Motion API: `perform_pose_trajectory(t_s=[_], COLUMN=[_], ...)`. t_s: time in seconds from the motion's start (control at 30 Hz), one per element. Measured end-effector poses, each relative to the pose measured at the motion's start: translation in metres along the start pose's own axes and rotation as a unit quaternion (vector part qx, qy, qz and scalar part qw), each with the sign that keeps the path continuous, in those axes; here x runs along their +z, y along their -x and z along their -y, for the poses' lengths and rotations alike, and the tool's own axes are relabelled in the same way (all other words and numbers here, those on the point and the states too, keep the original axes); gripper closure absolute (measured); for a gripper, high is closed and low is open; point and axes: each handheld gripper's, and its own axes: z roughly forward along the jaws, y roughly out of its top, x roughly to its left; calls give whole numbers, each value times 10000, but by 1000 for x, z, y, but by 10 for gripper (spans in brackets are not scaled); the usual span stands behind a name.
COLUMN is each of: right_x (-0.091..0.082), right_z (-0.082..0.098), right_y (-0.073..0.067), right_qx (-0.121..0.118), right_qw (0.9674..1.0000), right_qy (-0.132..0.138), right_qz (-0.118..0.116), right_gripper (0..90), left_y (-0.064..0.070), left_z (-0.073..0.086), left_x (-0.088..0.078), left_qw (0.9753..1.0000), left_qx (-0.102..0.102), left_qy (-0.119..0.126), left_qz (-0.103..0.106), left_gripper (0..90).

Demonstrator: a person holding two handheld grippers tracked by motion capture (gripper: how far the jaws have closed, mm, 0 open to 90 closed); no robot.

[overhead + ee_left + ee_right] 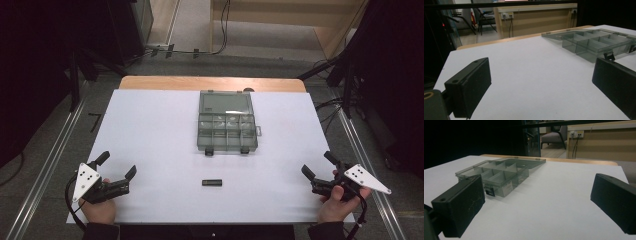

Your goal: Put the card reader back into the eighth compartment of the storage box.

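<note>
White matte tabletop; translucent grey compartment box, small black bar

We see right gripper with jaws wide apart over white table surface, nothing between them. Clear compartment box lies ahead-left, lid open.

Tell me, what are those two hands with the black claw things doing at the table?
A person holds the left gripper and the right gripper near the front corners of the white table, both with jaws open and holding nothing. Between them lies a small black rectangular bar. Farther back sits a clear grey plastic compartment box with its lid open. Nothing is being touched.
</note>
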Motion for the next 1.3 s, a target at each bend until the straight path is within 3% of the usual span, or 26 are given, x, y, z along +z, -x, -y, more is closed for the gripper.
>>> perform_pose_trajectory(t_s=[0.23,0.33,0.57,0.93,1.3], right_x=[6,7,8,22,38], right_z=[-1,-4,-16,-40,-50], right_y=[-5,-9,-19,-47,-56], right_qx=[60,-39,-32,-527,-590], right_qw=[9997,9996,9992,9943,9896], right_qy=[-164,-198,-129,-374,-491], right_qz=[-153,-182,-366,-849,-1220], right_gripper=[0,0,0,0,0], left_y=[2,2,3,5,4], left_z=[0,1,1,1,1], left_x=[0,0,0,1,0], left_qw=[10000,10000,10000,9999,9999], left_qx=[31,66,80,110,109], left_qy=[-11,-21,-13,-58,-42], left_qz=[-27,-29,-56,-49,-32], left_gripper=[23,23,23,23,23])
